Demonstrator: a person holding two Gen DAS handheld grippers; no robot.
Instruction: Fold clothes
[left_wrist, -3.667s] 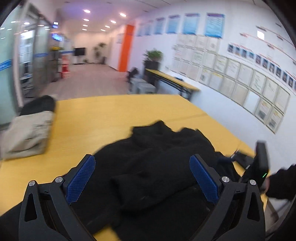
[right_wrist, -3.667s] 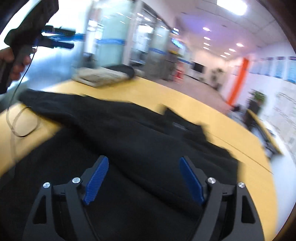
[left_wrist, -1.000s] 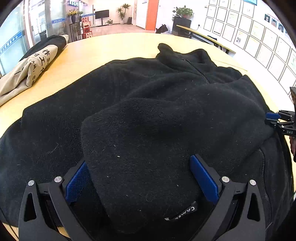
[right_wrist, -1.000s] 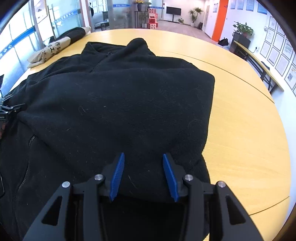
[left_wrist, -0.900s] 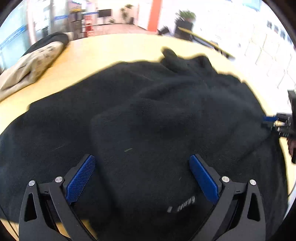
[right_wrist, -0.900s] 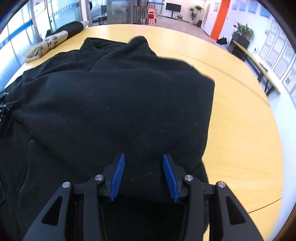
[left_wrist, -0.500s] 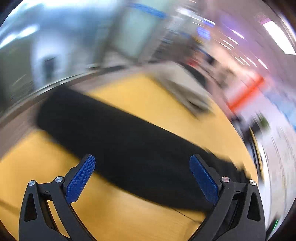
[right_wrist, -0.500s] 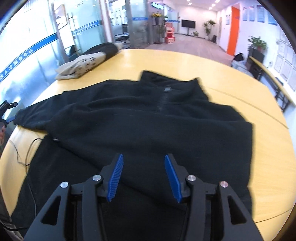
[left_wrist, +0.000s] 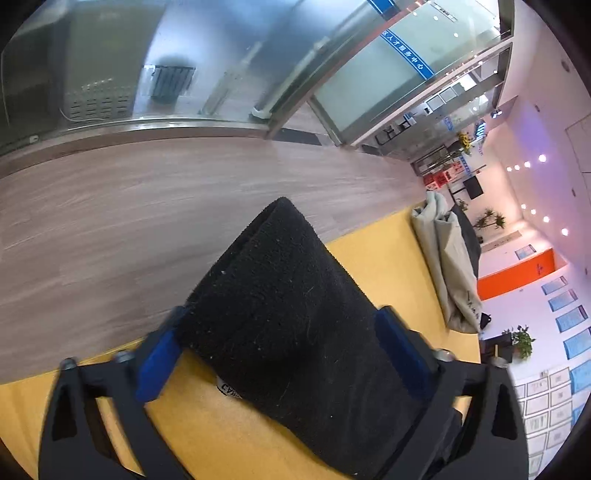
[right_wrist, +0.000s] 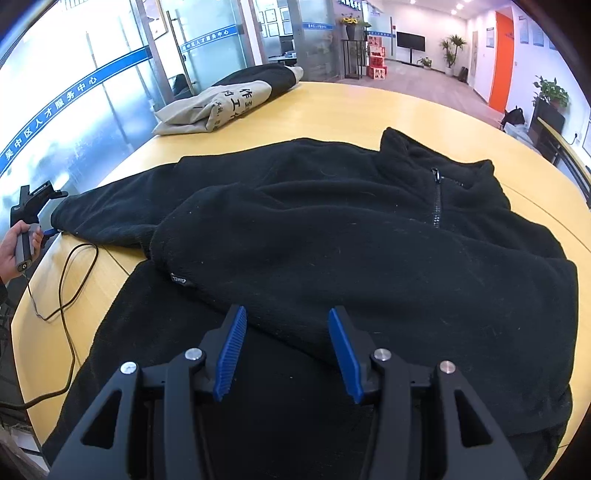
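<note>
Swinging out to the far sleeve (left_wrist: 291, 317): my left tool (left_wrist: 280, 354) has left the fleece (right_wrist: 354, 236) body it hovered over 1 s ago and now sits at the cuff by the worktop (left_wrist: 229, 435) edge. Fingers still look spread with cloth between them; I cannot tell if they've clenched yet. Right tool (right_wrist: 286, 350) has backed off from the other sleeve, which lies folded across the chest, and is released, gripping nothing. Fleece lies flat, collar away from me. So 1 sleeve is in; my read is the left one folds next.
</note>
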